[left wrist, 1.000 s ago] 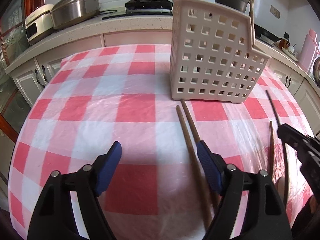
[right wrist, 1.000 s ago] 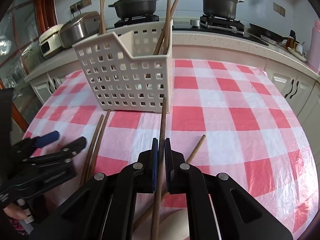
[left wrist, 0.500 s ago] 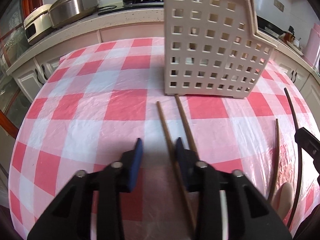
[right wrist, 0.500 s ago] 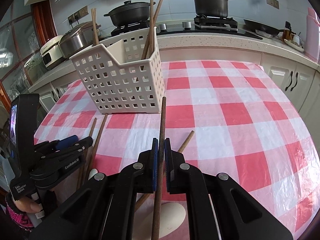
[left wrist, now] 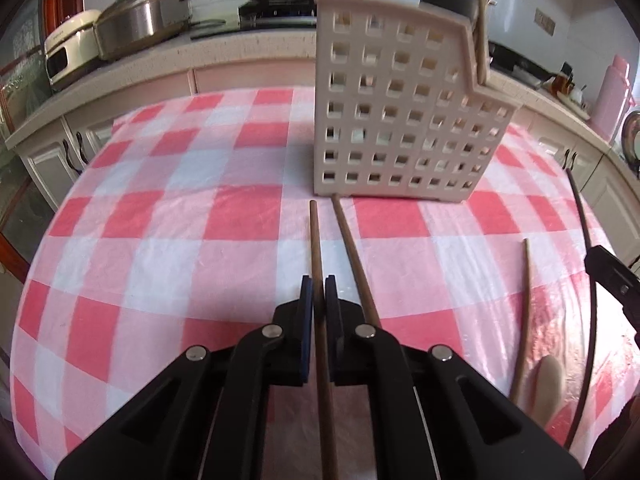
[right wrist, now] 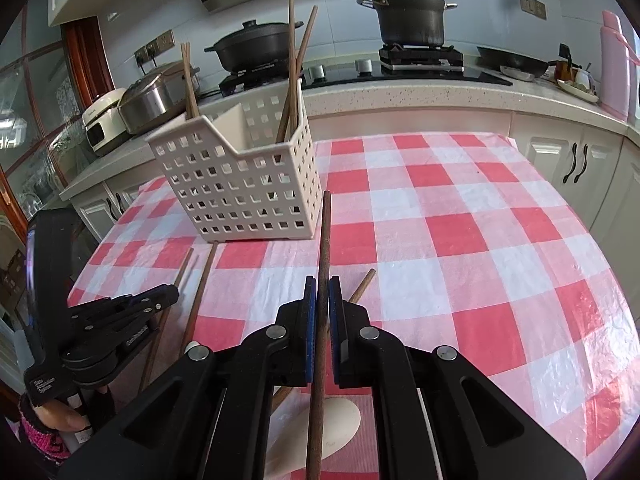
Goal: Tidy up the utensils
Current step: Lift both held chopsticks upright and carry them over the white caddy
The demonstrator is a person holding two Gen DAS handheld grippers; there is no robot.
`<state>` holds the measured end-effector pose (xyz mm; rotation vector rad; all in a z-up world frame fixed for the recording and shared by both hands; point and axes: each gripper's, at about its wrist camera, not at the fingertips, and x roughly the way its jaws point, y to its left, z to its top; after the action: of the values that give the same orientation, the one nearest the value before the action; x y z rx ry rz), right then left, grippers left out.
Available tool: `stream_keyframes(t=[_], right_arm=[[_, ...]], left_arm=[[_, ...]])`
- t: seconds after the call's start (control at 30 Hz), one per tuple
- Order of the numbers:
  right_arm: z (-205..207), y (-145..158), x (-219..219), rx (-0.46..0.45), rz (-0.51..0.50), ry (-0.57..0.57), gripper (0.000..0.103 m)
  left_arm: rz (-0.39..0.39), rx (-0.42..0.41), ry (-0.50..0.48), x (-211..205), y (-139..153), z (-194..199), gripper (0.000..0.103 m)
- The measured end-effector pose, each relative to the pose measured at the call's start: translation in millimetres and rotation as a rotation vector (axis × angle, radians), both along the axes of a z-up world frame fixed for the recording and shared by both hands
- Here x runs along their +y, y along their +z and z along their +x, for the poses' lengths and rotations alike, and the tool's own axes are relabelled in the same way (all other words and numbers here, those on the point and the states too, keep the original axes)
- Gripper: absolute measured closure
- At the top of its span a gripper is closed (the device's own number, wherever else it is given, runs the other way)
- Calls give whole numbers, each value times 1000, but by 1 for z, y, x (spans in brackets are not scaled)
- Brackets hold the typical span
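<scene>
My left gripper [left wrist: 319,286] is shut on a brown chopstick [left wrist: 315,240] lying on the checked tablecloth. Its twin chopstick [left wrist: 352,248] lies just to the right, its tip touching the white perforated basket [left wrist: 400,120]. My right gripper [right wrist: 323,284] is shut on a darker chopstick [right wrist: 325,236], held above the cloth and pointing at the basket [right wrist: 240,184]. Several chopsticks [right wrist: 294,64] stand inside the basket. A wooden spoon [right wrist: 340,420] lies under the right gripper, its handle [right wrist: 362,286] angled away. In the right wrist view the left gripper [right wrist: 168,292] sits low at the left.
Behind the table runs a counter [right wrist: 440,96] with two dark pots [right wrist: 412,16] on a stove, a rice cooker [right wrist: 156,96] and a pink bottle [right wrist: 616,64]. The tablecloth's far edge [right wrist: 420,136] meets white cabinets.
My left gripper has gone from wide open to shut on the left chopstick after shifting toward it. My right gripper has lifted slightly with its dark chopstick.
</scene>
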<state>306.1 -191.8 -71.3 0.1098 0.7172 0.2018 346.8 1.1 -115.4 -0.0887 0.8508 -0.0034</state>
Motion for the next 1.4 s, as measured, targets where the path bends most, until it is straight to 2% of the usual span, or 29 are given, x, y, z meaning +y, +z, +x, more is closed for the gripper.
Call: stream_keyframes(t=[0.2, 0.4, 0.6, 0.9, 1.4], right_arm=[[-15, 20, 0, -55, 13, 4, 97], [-32, 40, 6, -108, 16, 18, 97], [-49, 60, 12, -159, 18, 29, 97], [-69, 80, 20, -209, 16, 48, 97], [-84, 99, 24, -273, 6, 55, 97]], left_arm=[[-24, -112, -9, 8, 36, -31, 97], [-38, -190, -7, 16, 69, -60, 97], [-19, -269, -4, 20, 94, -90, 97], [17, -368, -13, 20, 117, -125, 97], [24, -429, -25, 20, 138, -144, 97]])
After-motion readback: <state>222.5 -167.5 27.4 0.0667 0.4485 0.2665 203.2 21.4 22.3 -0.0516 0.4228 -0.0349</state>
